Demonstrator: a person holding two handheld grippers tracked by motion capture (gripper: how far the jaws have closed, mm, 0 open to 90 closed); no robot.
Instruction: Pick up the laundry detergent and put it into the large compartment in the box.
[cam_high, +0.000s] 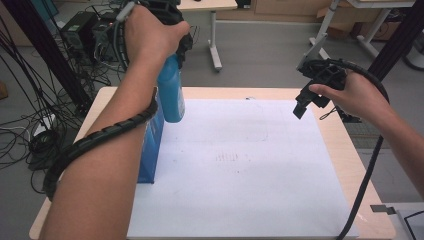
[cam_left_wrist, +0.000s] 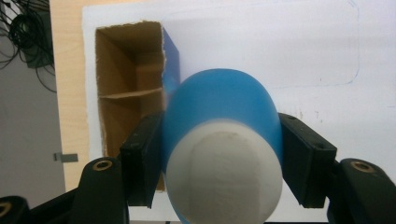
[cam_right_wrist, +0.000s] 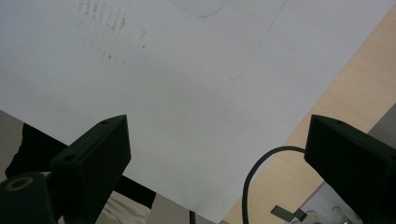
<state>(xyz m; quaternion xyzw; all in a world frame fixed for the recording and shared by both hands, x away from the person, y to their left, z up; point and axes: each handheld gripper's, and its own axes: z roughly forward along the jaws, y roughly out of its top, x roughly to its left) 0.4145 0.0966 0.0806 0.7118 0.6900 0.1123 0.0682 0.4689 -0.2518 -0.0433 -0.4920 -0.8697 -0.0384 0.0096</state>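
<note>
We note the left gripper (cam_left_wrist: 219, 163) clamped on a smooth blue plastic bottle (cam_left_wrist: 222, 112) with white cap, above an open brown cardboard box (cam_left_wrist: 126, 79); the right gripper (cam_right_wrist: 219, 158) gapes empty over white paper (cam_right_wrist: 177, 93).

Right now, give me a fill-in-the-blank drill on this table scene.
1. The left tongs clamp a blue plastic bottle with a ____ cap.
2. The open blue cardboard box is brown inside and holds ____.
3. The right tongs stand ____ above the white paper sheet.

Missing: white; nothing; open
</note>
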